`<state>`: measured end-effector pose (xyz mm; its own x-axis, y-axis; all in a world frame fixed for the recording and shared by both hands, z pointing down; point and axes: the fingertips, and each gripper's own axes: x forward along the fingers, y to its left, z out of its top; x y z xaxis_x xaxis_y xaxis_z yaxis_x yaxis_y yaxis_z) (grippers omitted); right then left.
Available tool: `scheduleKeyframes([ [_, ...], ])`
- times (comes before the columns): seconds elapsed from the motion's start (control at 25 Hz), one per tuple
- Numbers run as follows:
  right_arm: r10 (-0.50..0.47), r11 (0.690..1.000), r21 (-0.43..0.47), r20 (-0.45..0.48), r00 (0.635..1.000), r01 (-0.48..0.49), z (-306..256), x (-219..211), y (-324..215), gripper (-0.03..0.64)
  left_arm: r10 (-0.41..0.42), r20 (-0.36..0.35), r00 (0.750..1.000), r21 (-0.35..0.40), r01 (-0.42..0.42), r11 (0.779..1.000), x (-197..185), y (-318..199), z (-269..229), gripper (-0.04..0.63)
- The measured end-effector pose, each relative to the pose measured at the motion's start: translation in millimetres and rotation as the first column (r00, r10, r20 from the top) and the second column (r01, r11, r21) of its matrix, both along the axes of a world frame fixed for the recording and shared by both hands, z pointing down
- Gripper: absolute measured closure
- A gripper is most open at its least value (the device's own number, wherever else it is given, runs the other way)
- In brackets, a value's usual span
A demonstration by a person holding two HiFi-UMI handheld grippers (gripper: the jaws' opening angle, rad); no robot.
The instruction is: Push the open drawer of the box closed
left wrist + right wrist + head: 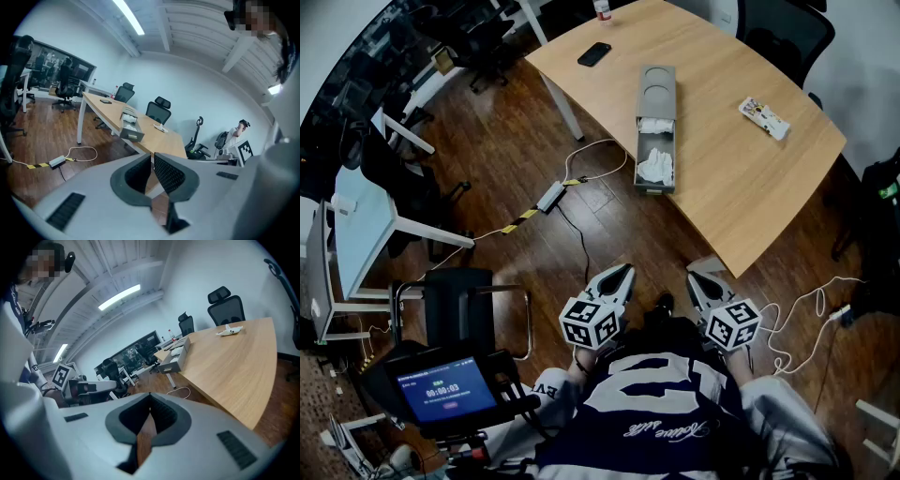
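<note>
Drawer [654, 190] open, pulled out of the long grey box [657, 92] toward the near edge of the wooden desk [741, 187], front panel about level with that edge. Inside it, crumpled white items [654, 166], possibly cloth or paper. No gripper anywhere near it: task judged not yet begun, the whole push left to do.

Elsewhere on the desk, well apart from the box: dark phone [593, 53] toward the far side, flat white remote-like thing [763, 118] off to the right.

Left hand-held gripper [625, 272] and right hand-held gripper [694, 277] held low and close to the person's body, over the wooden floor [581, 225], well short of the desk. Both closed, jaw tips meeting, nothing between them.

Likely next: bringing one gripper forward to the drawer front and pressing straight along the box until flush. Closed jaws suitable as a blunt pushing tip. Possible risk: the box sliding along the desk rather than the drawer going in.
</note>
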<state>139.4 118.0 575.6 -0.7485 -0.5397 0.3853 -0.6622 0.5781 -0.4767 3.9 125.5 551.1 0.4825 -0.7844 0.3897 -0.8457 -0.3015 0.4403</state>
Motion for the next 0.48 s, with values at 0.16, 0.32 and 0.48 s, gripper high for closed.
scheduleKeyframes([
  [0.16, -0.029, 1.0, 0.003, 0.001, 1.0, 0.029, -2.5, -0.9, -19.5, 0.618, -0.018, 0.008, 1.0, 0.014, 0.018, 1.0, 0.9, -18.0, -7.5, 0.569],
  [0.32, -0.054, 0.999, 0.002, 0.003, 0.999, 0.054, 0.7, -1.3, -44.8, 0.618, -0.046, 0.001, 0.999, 0.014, 0.046, 0.999, 2.9, -37.8, -9.3, 0.569],
  [0.48, -0.075, 0.997, -0.006, 0.013, 0.997, 0.075, 7.0, -5.4, -59.9, 0.618, -0.064, 0.001, 0.998, -0.004, 0.064, 0.998, 3.7, -40.6, -6.9, 0.569],
])
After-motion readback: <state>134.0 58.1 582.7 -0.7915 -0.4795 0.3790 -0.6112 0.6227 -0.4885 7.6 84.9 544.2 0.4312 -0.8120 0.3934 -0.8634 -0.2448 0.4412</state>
